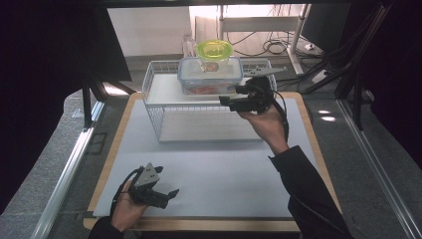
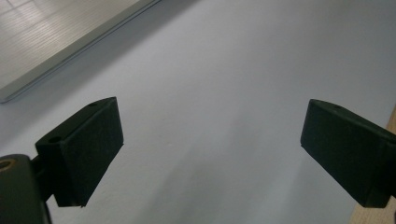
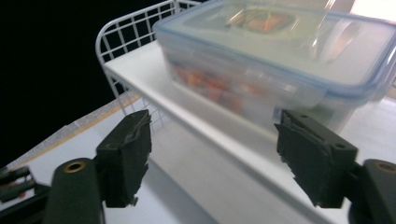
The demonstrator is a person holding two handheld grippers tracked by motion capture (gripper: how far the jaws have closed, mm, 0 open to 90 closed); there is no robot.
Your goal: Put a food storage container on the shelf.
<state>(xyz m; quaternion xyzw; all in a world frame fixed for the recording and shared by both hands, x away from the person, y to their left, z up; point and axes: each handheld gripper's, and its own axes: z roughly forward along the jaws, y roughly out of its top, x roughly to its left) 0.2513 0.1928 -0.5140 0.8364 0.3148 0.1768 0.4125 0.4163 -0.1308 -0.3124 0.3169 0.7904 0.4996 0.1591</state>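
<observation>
A clear plastic box with a blue-rimmed lid (image 1: pixel 210 74) (image 3: pixel 280 60) sits on the upper shelf of a white wire rack (image 1: pixel 164 87) (image 3: pixel 135 23). Reddish contents show through its wall. On the box's lid stands a small tub with a yellow-green lid (image 1: pixel 214 51). My right gripper (image 1: pixel 234 101) (image 3: pixel 212 149) is open, held just in front of the box at shelf height, with nothing between its jaws. My left gripper (image 1: pixel 166 195) (image 2: pixel 210 154) is open and empty, low over the grey mat (image 1: pixel 224 174) (image 2: pixel 224 70) near the table's front left.
The rack has a lower white shelf (image 1: pixel 209 127) beneath the upper one. A wooden table edge (image 1: pixel 107 164) frames the mat. Cables and dark stands lie on the floor at the back right (image 1: pixel 318 55).
</observation>
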